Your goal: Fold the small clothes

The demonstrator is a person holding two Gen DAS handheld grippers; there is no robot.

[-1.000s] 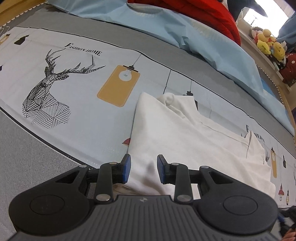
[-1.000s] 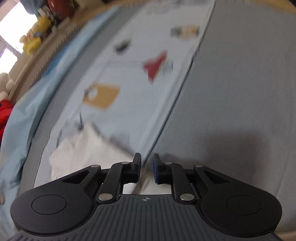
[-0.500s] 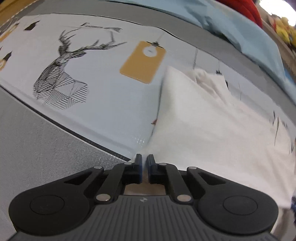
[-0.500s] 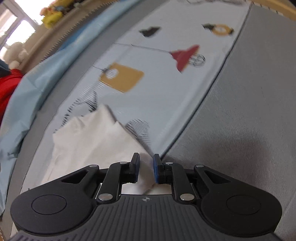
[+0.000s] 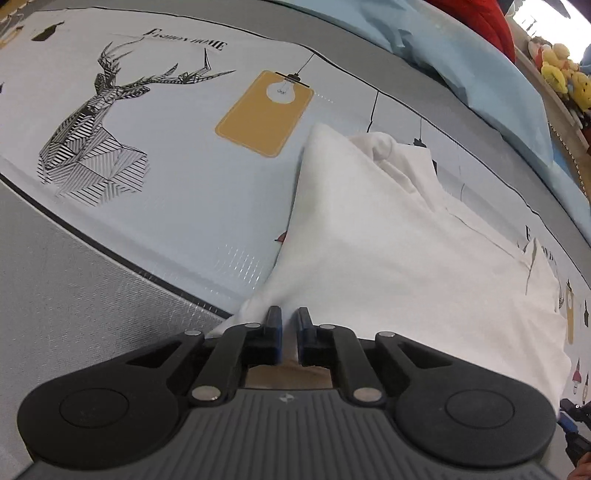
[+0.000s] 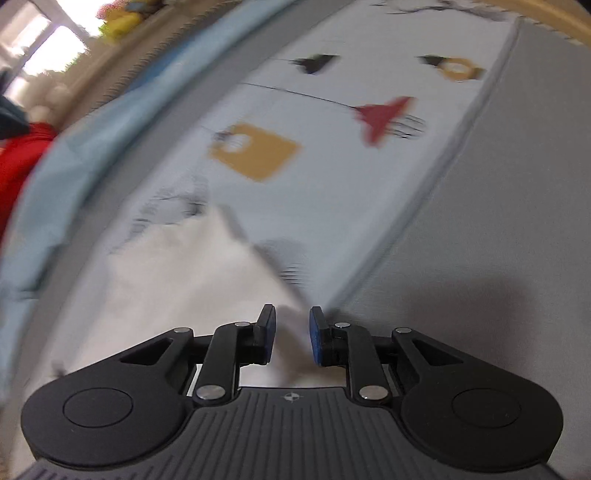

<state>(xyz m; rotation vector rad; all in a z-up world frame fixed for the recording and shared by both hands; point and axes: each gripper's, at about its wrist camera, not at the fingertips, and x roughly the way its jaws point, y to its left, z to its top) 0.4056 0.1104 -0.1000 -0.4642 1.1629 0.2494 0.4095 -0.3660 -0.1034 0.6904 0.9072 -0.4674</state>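
A small white garment lies partly folded on the printed bed sheet. My left gripper is shut on the garment's near left corner, and the cloth pulls up into a taut ridge from the pads. In the blurred right wrist view the same white garment lies ahead to the left. My right gripper has its jaws slightly apart with the garment's near corner between the blue pads.
A grey bed cover borders the sheet. A light blue quilt and a red item lie at the far side. Yellow plush toys sit on a ledge at the far right.
My left gripper went from open over the garment to shut on its corner, then lifted it. My right gripper's jaws have opened a little while it moves.
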